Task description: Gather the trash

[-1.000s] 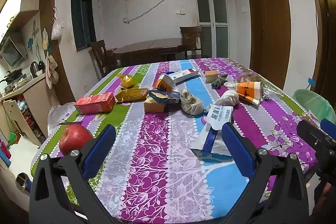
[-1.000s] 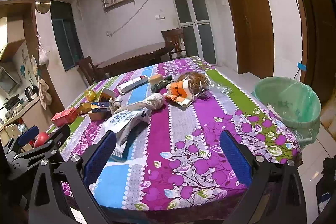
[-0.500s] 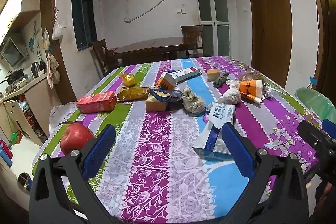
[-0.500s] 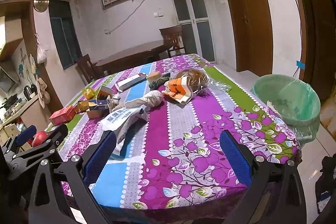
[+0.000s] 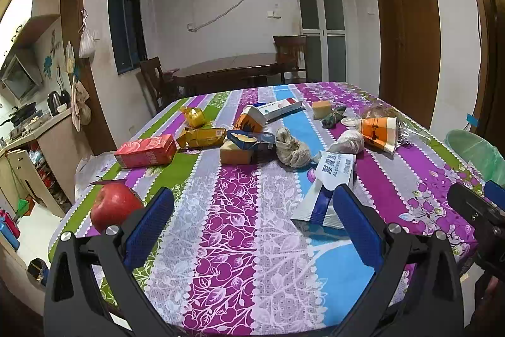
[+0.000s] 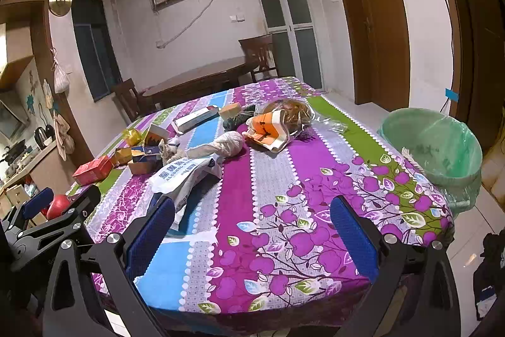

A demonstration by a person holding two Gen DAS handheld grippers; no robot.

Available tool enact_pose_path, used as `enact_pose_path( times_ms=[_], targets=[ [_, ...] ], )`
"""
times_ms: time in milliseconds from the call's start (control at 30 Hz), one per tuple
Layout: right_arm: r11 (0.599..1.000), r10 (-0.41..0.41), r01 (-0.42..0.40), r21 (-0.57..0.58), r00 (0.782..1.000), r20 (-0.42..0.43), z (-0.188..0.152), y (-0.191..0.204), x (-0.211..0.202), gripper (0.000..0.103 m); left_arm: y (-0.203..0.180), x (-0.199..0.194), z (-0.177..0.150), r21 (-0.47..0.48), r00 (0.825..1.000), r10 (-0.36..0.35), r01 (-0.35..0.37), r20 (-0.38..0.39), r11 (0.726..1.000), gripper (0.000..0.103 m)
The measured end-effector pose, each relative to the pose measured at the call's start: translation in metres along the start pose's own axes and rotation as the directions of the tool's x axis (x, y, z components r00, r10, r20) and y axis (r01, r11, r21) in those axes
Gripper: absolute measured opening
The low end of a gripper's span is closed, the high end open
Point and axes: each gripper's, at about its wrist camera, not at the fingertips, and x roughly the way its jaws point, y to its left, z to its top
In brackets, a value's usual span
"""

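since a second ago both views crept slightly nearer. our left tool [image 5: 252, 226] and right tool [image 6: 252, 229] gape released. white-and-blue wipes packet [image 6: 186, 179], long axis receding, lies lower left, just beyond right tool; green-lined bin [image 6: 438, 144] right.

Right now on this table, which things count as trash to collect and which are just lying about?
For the job: alcohol wipes packet, crumpled paper wad, orange paper cup, yellow wrappers, green-lined trash bin.

Probably just lying about: red apple, red carton, dark wooden table, kettle.
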Motion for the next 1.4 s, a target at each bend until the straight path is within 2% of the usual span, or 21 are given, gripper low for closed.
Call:
enact_pose_path(
  times_ms=[700,1000,1133,1233,1333,1400],
  targets=[
    [1.0,-0.004,0.004,0.002,1.0,-0.023,-0.002,-0.001,0.006,0.098,0.0,0.001,-0.002,0.0,1.0,0.003,-0.003,-0.004,1.0,0.097],
    [0.996,0.002,0.0,-0.089,1.0,0.027,0.016,0.015,0.013,0.098,0.034,0.006,-0.003,-0.056,0.998,0.067,-0.067,-0.007,0.996,0.097],
    [0.991,0.043,-0.044,-0.128,0.999,-0.006,0.025,0.031,0.027,0.098,0.058,0.002,0.0,-0.105,0.995,0.097,-0.097,-0.001,0.99,0.097],
    [0.981,0.109,-0.116,-0.153,0.993,-0.054,0.031,0.051,0.043,0.098,0.073,0.001,0.005,-0.136,0.992,0.127,-0.125,0.004,0.983,0.097],
    [0.97,0.177,-0.196,-0.144,0.975,-0.138,0.033,0.075,0.07,0.098,0.089,0.0,0.007,-0.169,0.988,0.151,-0.148,0.007,0.974,0.097],
    [0.967,0.187,-0.214,-0.14,0.964,-0.188,0.031,0.089,0.088,0.096,0.095,0.002,0.009,-0.181,0.986,0.164,-0.161,0.004,0.97,0.097]
  ],
)
